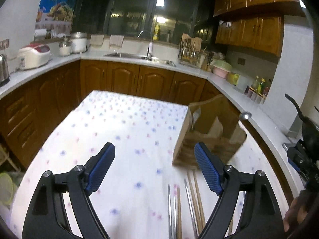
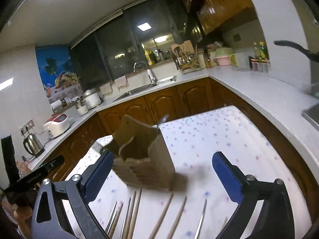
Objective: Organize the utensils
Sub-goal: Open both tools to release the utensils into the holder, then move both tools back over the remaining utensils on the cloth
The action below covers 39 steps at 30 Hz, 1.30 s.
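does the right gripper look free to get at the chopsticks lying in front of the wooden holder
Probably yes. The right gripper is open with nothing between its fingers, and the chopsticks lie loose on the tablecloth just below it. The wooden holder stands behind them, not over them.

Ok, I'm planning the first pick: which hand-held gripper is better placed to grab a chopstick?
Probably right: the right hand-held gripper is open with the chopsticks spread between its fingers, the wooden holder just ahead. For the left hand-held gripper they bunch beside one finger.
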{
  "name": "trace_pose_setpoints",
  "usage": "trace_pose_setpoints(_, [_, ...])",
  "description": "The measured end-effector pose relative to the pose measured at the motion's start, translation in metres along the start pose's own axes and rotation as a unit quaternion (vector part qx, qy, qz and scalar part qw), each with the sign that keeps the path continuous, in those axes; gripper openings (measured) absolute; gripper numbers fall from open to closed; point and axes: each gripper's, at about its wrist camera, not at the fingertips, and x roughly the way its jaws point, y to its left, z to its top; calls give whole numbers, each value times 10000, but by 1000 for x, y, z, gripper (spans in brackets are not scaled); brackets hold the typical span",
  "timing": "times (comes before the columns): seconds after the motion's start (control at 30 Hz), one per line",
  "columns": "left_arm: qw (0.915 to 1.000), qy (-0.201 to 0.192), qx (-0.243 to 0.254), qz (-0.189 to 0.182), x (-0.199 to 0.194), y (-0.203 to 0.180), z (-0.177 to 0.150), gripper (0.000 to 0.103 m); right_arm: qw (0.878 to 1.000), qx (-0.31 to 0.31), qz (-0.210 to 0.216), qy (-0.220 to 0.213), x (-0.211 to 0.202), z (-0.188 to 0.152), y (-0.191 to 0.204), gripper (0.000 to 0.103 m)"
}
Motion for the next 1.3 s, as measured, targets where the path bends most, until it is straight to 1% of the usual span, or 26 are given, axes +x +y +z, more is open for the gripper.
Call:
trace_pose_setpoints(0.2, [9996, 261, -113, -15, -15, 7, -28, 84, 9994, 262, -134, 155, -28, -30, -13, 100])
trace_pose_setpoints(0.37, [9987, 482, -185, 35, -17, 13, -46, 84, 9984, 422, -269, 253, -47, -53, -23, 100])
trace_pose_setpoints(0.47, [9981, 601, -132, 67, -18, 14, -58, 84, 9978, 485, -347, 298, -54, -63, -26, 100])
trace_pose_setpoints(0.6, [9971, 752, -42, 112, -15, 14, -67, 84, 9973, 497, -366, 405, -55, -73, -25, 100])
trace_pose_setpoints(0.77, [9957, 912, -20, 130, -8, 15, -70, 84, 9975, 414, -299, 491, -51, -76, -19, 100])
trace_pose_setpoints(0.93, [9947, 1029, -9, 52, -1, 15, -71, 84, 9972, 340, -260, 612, -42, -78, -12, 100])
trace_pose_setpoints(1.07, [9927, 1204, -14, 11, 10, 15, -73, 84, 9961, 355, -259, 764, -32, -80, -10, 99])
trace_pose_setpoints(1.17, [9907, 1359, 3, -7, 20, 13, -76, 84, 9953, 334, -259, 872, -24, -80, -8, 94])
trace_pose_setpoints(1.27, [9885, 1511, 72, 20, 33, 9, -77, 83, 9933, 309, -243, 1086, -10, -80, -6, 87])
trace_pose_setpoints(1.3, [9879, 1549, 77, 10, 37, 8, -77, 83, 9926, 301, -243, 1152, -4, -80, -5, 81])
